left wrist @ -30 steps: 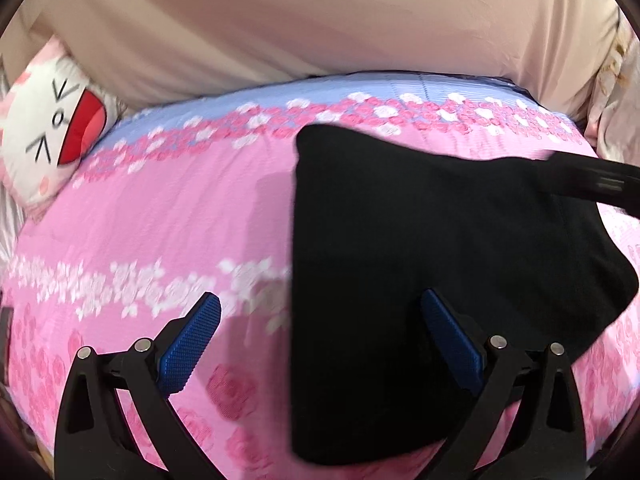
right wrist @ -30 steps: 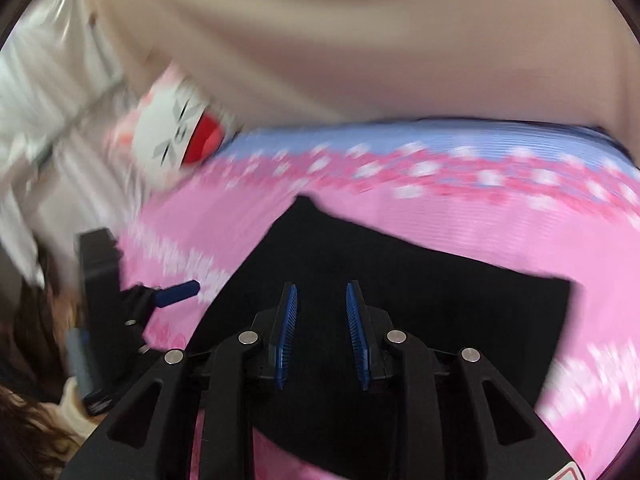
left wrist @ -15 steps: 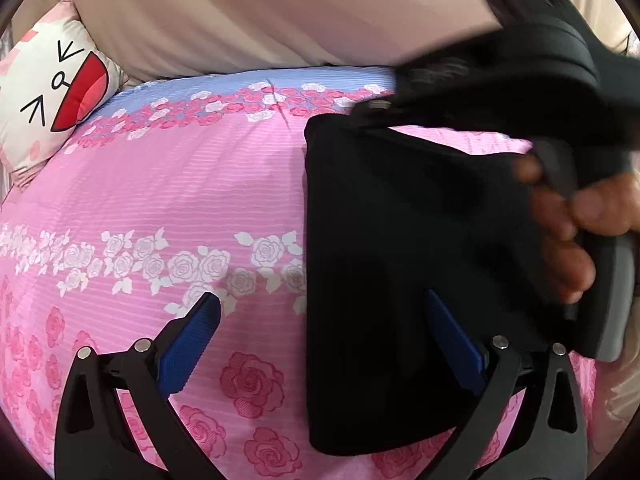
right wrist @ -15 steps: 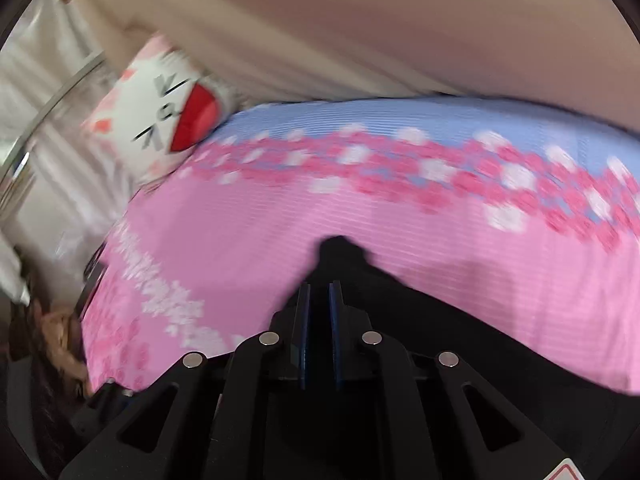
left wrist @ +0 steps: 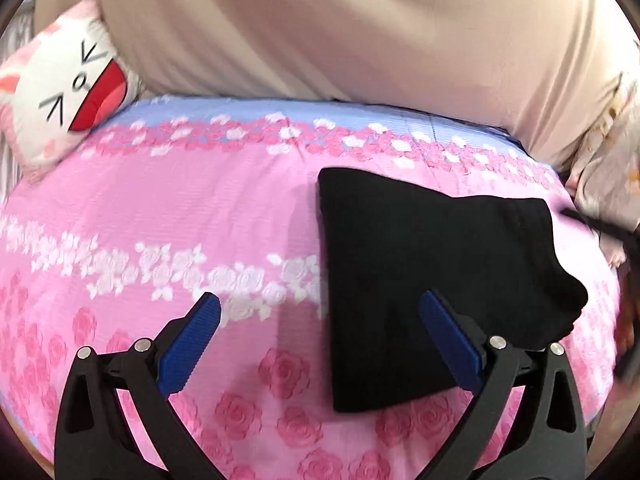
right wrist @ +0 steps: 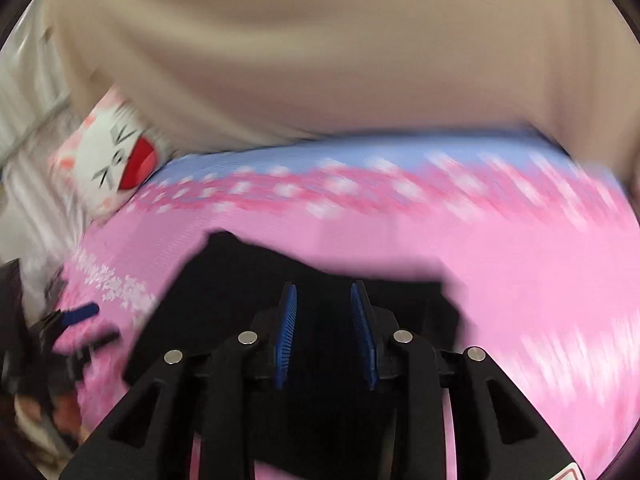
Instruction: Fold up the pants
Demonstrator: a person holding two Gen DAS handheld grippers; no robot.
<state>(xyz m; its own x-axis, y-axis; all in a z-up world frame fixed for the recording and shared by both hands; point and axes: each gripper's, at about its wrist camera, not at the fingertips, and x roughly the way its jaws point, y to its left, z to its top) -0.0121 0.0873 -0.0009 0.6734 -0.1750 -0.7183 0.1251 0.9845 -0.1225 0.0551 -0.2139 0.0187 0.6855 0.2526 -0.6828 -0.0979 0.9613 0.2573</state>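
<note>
The black pants (left wrist: 432,272) lie folded into a compact block on the pink floral bedsheet (left wrist: 180,208). My left gripper (left wrist: 320,312) is wide open and empty, hovering above the sheet, with its right finger over the pants' near left part. In the blurred right wrist view the pants (right wrist: 256,280) lie below my right gripper (right wrist: 323,304). Its blue pads (right wrist: 288,320) stand a narrow gap apart with nothing between them. The left gripper also shows at the left edge of that view (right wrist: 76,316).
A white and pink cat-face pillow (left wrist: 68,92) lies at the bed's far left corner. A beige fabric headboard (left wrist: 340,32) rises behind the bed. Floral cloth (left wrist: 608,168) sits at the right edge. The sheet has a blue band (left wrist: 280,106) along its far side.
The right gripper has drawn back from the pants' far corner, out of the left wrist view, and its fingers have parted. The left gripper pulled back a little; the pants stay folded.
</note>
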